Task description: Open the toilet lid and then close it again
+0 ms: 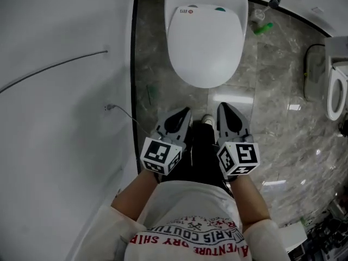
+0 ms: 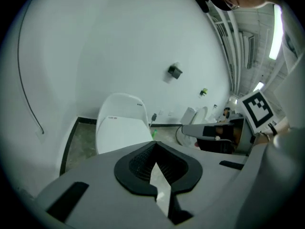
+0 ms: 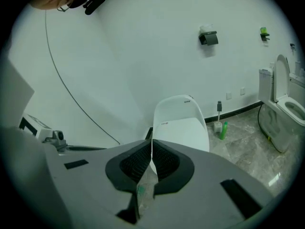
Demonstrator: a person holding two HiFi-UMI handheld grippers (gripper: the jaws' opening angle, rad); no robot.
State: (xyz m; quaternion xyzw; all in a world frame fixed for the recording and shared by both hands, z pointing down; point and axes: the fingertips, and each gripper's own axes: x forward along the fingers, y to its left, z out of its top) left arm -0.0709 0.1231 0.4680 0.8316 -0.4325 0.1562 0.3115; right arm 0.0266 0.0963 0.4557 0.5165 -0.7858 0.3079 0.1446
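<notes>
A white toilet with its lid (image 1: 205, 45) down stands against the wall ahead of me; it also shows in the left gripper view (image 2: 119, 128) and the right gripper view (image 3: 180, 128). My left gripper (image 1: 185, 112) and right gripper (image 1: 223, 106) hang side by side short of the bowl's front rim, both pointing at it and touching nothing. Both are shut and hold nothing: in the left gripper view (image 2: 153, 144) and the right gripper view (image 3: 151, 141) the jaws meet at the tip.
A white wall (image 1: 60, 91) with a thin cable (image 1: 54, 67) runs along the left. A toilet brush (image 3: 218, 118) and green bottle (image 1: 263, 28) stand right of the toilet. A second toilet (image 1: 337, 94) with raised lid is at the far right. Grey marble floor (image 1: 283, 124) lies between.
</notes>
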